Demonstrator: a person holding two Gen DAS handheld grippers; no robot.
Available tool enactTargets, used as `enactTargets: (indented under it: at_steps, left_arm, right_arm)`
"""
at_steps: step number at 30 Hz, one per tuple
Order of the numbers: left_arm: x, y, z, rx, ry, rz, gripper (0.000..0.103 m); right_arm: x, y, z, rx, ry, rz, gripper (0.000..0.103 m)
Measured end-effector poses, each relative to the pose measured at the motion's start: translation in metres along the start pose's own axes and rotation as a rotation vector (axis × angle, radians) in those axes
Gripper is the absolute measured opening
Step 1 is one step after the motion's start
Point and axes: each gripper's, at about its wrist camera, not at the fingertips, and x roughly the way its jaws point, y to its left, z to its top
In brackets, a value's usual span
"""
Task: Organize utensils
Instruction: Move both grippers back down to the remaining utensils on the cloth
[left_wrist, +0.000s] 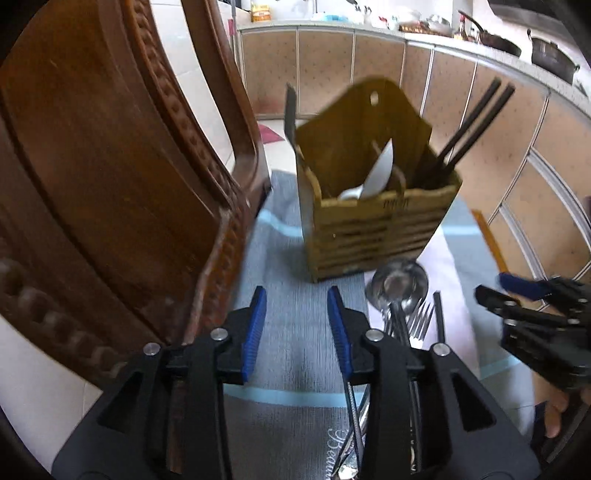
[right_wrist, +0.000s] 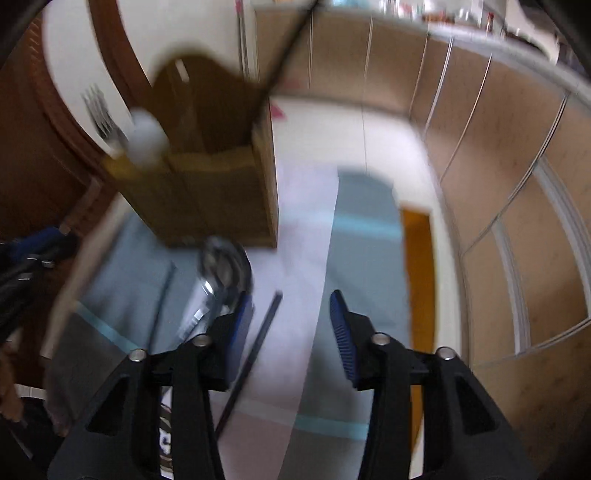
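A tan slatted utensil holder (left_wrist: 373, 232) stands on a grey-blue cloth (left_wrist: 295, 354). It holds a white spoon (left_wrist: 373, 177) and black chopsticks (left_wrist: 472, 125). A steel ladle (left_wrist: 400, 284), forks (left_wrist: 419, 319) and a black chopstick (left_wrist: 439, 315) lie on the cloth in front of it. My left gripper (left_wrist: 297, 295) is open and empty above the cloth, left of the loose utensils. My right gripper (right_wrist: 291, 306) is open and empty; in its blurred view the holder (right_wrist: 207, 199), the ladle (right_wrist: 221, 266) and a chopstick (right_wrist: 258, 339) lie ahead-left. It also shows in the left wrist view (left_wrist: 495, 288).
A carved brown wooden chair (left_wrist: 110, 177) stands close on the left. Tan kitchen cabinets (left_wrist: 480, 122) run along the back and right, with pans (left_wrist: 554, 61) on the counter. A wooden table edge (right_wrist: 419, 266) shows right of the cloth.
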Motion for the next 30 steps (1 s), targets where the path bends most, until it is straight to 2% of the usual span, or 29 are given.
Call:
enactTargets:
  at_steps: [1, 6, 8, 10, 13, 18, 20, 23, 25, 28, 29, 30]
  left_arm:
    - [0.004, -0.001, -0.001, 0.004, 0.006, 0.0, 0.039]
    - [0.029, -0.007, -0.015, 0.029, 0.061, 0.032, 0.041]
    - [0.037, -0.01, -0.019, 0.039, 0.088, 0.033, 0.047]
    - [0.04, -0.013, -0.021, 0.052, 0.098, 0.025, 0.051]
    - [0.05, -0.016, -0.023, 0.067, 0.121, 0.034, 0.051]
    - [0.083, -0.013, -0.021, 0.023, 0.208, 0.031, 0.051]
    - [0.092, -0.016, -0.022, 0.014, 0.227, 0.03, 0.051]
    - [0.099, -0.022, -0.023, 0.035, 0.238, 0.037, 0.051]
    - [0.103, -0.026, -0.024, 0.044, 0.244, 0.03, 0.047]
    - [0.104, -0.025, -0.024, 0.041, 0.258, 0.016, 0.022]
    - [0.106, -0.026, -0.027, 0.043, 0.274, 0.013, 0.017]
    - [0.109, -0.025, -0.029, 0.046, 0.291, 0.007, 0.017]
  right_arm:
    - [0.012, 0.0, -0.001, 0.003, 0.03, 0.014, 0.028]
    - [0.043, 0.003, -0.008, 0.022, 0.083, 0.042, 0.028]
    - [0.05, 0.005, -0.01, 0.024, 0.099, 0.068, 0.028]
    - [0.056, 0.004, -0.012, 0.017, 0.116, 0.033, 0.028]
    - [0.059, -0.007, -0.008, 0.057, 0.115, 0.019, 0.029]
    - [0.064, -0.014, -0.003, 0.121, 0.133, 0.083, 0.029]
    - [0.068, -0.011, -0.001, 0.115, 0.137, 0.091, 0.029]
    - [0.071, -0.004, 0.0, 0.054, 0.131, 0.046, 0.029]
    - [0.07, 0.001, -0.001, 0.016, 0.133, 0.022, 0.027]
    - [0.068, 0.005, -0.004, -0.025, 0.148, -0.001, 0.015]
    - [0.066, 0.005, -0.005, -0.034, 0.156, -0.005, 0.015]
    - [0.065, 0.005, -0.006, -0.035, 0.162, -0.007, 0.015]
